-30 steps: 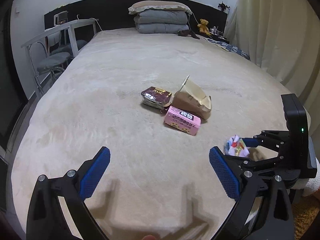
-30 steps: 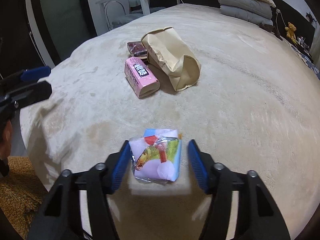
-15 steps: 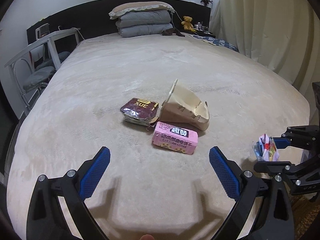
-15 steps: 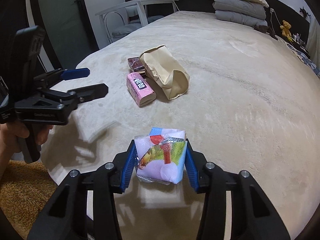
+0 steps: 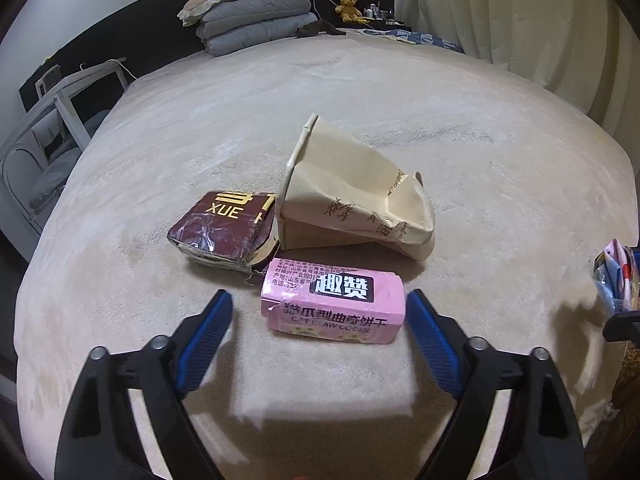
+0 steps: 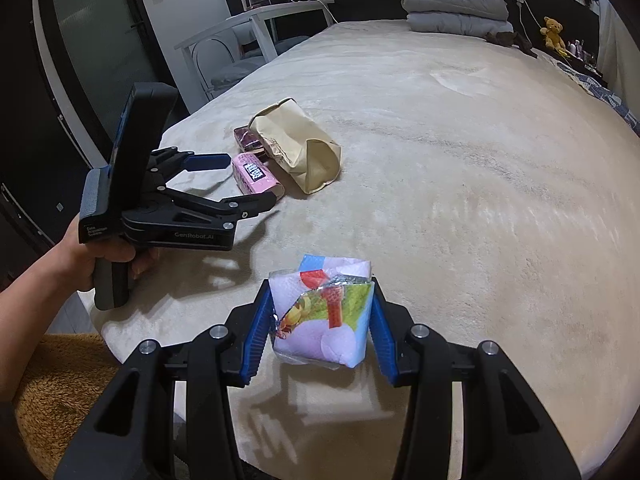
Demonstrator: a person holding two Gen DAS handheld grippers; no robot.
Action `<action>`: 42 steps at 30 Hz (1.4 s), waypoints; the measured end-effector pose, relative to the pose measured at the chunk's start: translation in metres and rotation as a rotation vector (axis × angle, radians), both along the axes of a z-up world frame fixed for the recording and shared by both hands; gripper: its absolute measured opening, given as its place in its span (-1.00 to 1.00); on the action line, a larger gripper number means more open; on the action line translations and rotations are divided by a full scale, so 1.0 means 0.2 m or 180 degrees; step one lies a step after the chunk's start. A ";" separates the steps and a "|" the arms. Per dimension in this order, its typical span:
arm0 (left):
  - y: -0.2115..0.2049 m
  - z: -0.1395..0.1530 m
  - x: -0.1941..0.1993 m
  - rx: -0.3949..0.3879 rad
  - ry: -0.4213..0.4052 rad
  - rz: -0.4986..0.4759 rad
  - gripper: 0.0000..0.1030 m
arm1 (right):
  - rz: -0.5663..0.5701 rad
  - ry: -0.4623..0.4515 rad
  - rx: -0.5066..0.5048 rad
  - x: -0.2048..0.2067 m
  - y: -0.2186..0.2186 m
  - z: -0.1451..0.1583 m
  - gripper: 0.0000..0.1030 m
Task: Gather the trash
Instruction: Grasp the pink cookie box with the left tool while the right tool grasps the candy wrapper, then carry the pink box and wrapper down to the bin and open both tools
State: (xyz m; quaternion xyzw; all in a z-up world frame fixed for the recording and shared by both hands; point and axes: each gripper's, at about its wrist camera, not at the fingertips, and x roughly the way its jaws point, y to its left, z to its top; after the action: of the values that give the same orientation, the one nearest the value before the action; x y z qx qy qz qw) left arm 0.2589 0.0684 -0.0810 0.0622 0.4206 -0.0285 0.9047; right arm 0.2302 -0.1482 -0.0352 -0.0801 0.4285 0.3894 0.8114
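The pink cookie box (image 5: 332, 307) lies flat on the bed (image 5: 460, 132), printed face up, at the near side of the tan paper bag (image 5: 352, 200) and just beside it; the dark red packet (image 5: 222, 232) sits to the left of that bag, its corner close to the box. The box's long axis runs crosswise to the left tongs (image 5: 318, 322), one short end toward each blue pad, the right end tipped a little nearer the camera. Those left tongs stand wide open and empty, the pads straddling the box, with the right pad almost at its end and the left one apart from it. The step in hand looks like the reach for the box. The next move would call for easing forward so the pads pass the box's ends, then closing along its length, or turning to grip the shorter width instead, since the span is nearly the full opening. The right tongs (image 6: 318, 322) are closed on a tissue pack (image 6: 324, 312) with a colourful wrapper, held off the bed, well to the near right of the bag.
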 end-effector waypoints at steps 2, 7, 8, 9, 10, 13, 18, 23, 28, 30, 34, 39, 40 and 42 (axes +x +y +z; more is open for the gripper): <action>0.00 -0.01 0.01 -0.0042 0.0034 -0.0021 0.25 | 0.0009 0.0005 0.0007 -0.01 0.00 0.00 -0.10; -0.01 0.01 -0.03 -0.0048 0.0004 -0.0028 0.23 | 0.0038 -0.0014 0.0028 -0.01 0.00 0.01 -0.10; -0.01 0.03 -0.04 -0.0067 -0.0010 -0.0033 0.23 | 0.0040 -0.0015 0.0035 -0.01 -0.01 0.01 -0.10; -0.01 0.04 -0.06 -0.0077 -0.0025 -0.0028 0.23 | 0.0040 -0.0020 0.0035 -0.02 -0.01 0.01 -0.10; -0.01 0.05 -0.07 -0.0084 -0.0037 -0.0024 0.23 | 0.0038 -0.0021 0.0036 -0.02 -0.01 0.01 -0.10; -0.02 0.09 -0.14 -0.0093 -0.0082 -0.0015 0.23 | 0.0037 -0.0022 0.0037 -0.03 -0.02 0.02 -0.10; -0.03 0.18 -0.28 -0.0226 -0.0147 0.0038 0.23 | 0.0036 -0.0031 0.0071 -0.05 -0.04 0.03 -0.10; -0.10 0.30 -0.46 -0.0368 -0.0268 -0.0033 0.23 | 0.0068 -0.0082 0.0174 -0.11 -0.06 0.05 -0.10; -0.19 0.35 -0.69 -0.0454 -0.0342 -0.0075 0.23 | 0.0118 -0.0094 0.0217 -0.21 -0.10 0.06 -0.10; -0.22 0.35 -0.78 -0.0520 -0.0365 -0.0051 0.23 | 0.0152 -0.0094 0.0209 -0.24 -0.11 0.05 -0.10; -0.30 0.33 -0.93 -0.0639 -0.0370 -0.0030 0.23 | 0.0217 -0.0047 0.0250 -0.33 -0.15 0.04 -0.10; -0.38 0.29 -1.07 -0.0769 -0.0314 -0.0014 0.23 | 0.0313 0.0022 0.0264 -0.44 -0.17 0.01 -0.10; -0.40 0.28 -1.10 -0.0804 -0.0292 -0.0015 0.23 | 0.0327 0.0029 0.0253 -0.46 -0.18 0.00 -0.10; -0.41 0.24 -1.13 -0.0912 -0.0242 -0.0011 0.23 | 0.0354 0.0056 0.0229 -0.49 -0.19 -0.02 -0.10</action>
State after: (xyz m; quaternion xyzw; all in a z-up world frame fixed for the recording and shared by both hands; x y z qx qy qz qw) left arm 0.0324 -0.0141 -0.0321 -0.0658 0.3776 -0.0874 0.9195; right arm 0.1314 -0.1858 -0.0398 -0.0712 0.4162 0.4497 0.7871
